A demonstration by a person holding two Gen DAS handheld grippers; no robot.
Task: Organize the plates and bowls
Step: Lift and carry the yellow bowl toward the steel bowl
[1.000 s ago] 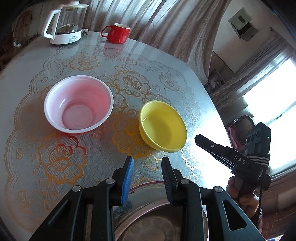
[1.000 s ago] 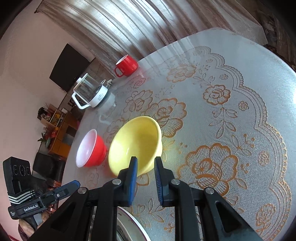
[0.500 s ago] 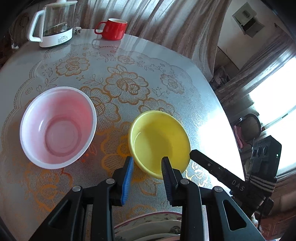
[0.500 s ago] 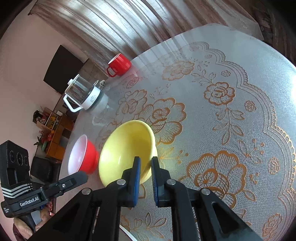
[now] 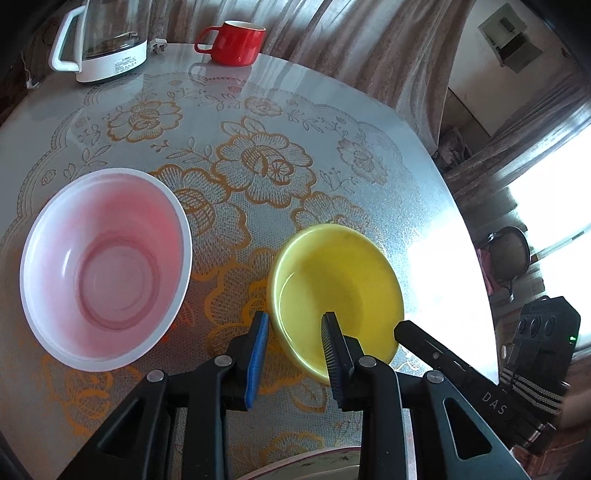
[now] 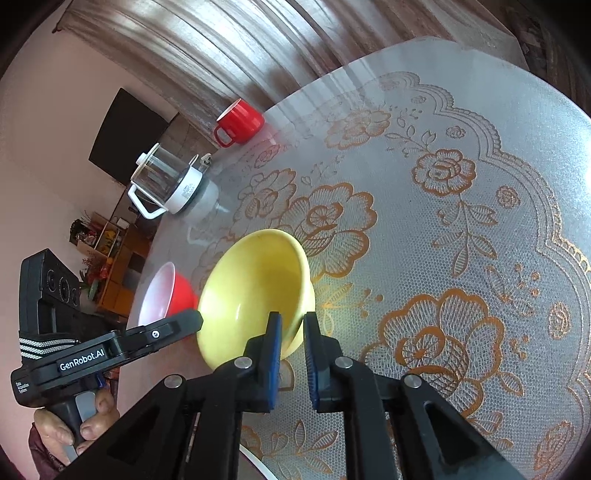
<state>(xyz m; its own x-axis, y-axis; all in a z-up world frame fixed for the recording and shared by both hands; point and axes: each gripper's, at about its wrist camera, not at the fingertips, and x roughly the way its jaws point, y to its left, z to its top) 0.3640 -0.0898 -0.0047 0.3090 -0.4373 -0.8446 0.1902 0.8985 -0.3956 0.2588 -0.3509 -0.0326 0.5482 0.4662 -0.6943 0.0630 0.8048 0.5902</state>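
The yellow bowl (image 5: 338, 291) stood tilted on the round surface (image 5: 258, 122), its near edge lifted, with the red bowl (image 5: 105, 269) (white and pink inside) just beside it on the camera's left, the two apart. In the right wrist view the right tongs (image 6: 292, 326) were nearly closed on the yellow bowl's (image 6: 255, 291) near rim, one blue pad inside the wall and the other outside, pinching it. The left tongs (image 5: 293, 338) straddled the opposite part of the same rim: the left pad sat outside the wall over the lace cloth, the right pad (image 5: 330, 347) inside the bowl. Its jaws were closing, the rim between them, but a gap showed beside the outer pad and the pads were not yet pressing.

From the right wrist view the left tongs' tip reached in from the lower left, in front of the red bowl (image 6: 170, 295), and a person's hand (image 6: 70, 428) gripped its handle. From the left wrist view the right tongs' black body (image 5: 476, 384) lay at the lower right.

At the surface's far edge, by the curtain (image 5: 332, 33), stood a red mug (image 5: 236, 40) and a glass kettle (image 5: 107, 44) on a white base. The rim of a patterned plate (image 5: 306, 461) showed at the bottom of the left view, under the tongs.
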